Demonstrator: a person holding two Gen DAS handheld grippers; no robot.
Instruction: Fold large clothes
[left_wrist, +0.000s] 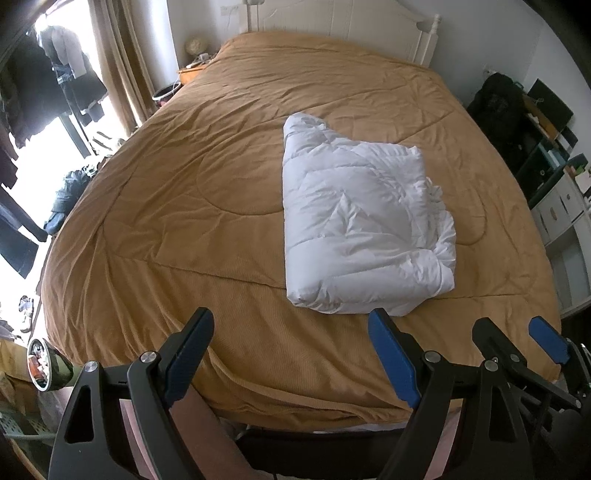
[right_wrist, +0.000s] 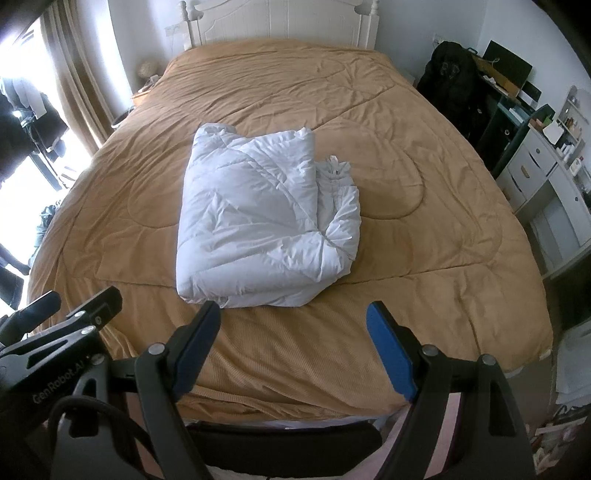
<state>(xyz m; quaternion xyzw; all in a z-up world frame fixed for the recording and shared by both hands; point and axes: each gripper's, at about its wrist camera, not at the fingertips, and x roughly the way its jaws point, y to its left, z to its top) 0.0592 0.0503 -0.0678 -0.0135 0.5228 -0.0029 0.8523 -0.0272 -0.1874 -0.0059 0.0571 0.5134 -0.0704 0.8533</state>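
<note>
A white quilted duvet (left_wrist: 360, 225) lies folded into a thick bundle on the tan bedspread (left_wrist: 184, 206); it also shows in the right wrist view (right_wrist: 258, 225), with loose crumpled edges on its right side. My left gripper (left_wrist: 290, 325) is open and empty, held over the foot of the bed just short of the bundle. My right gripper (right_wrist: 293, 317) is open and empty, also near the bundle's front edge. The right gripper shows at the lower right of the left wrist view (left_wrist: 517, 332), and the left gripper at the lower left of the right wrist view (right_wrist: 66, 314).
A white headboard (right_wrist: 280, 22) stands at the far end. A window with curtains (left_wrist: 122, 59) and hanging dark clothes is at the left. A black bag (right_wrist: 450, 77), a desk and white drawers (right_wrist: 535, 166) are at the right. Clutter lies on the floor at the left (left_wrist: 44, 362).
</note>
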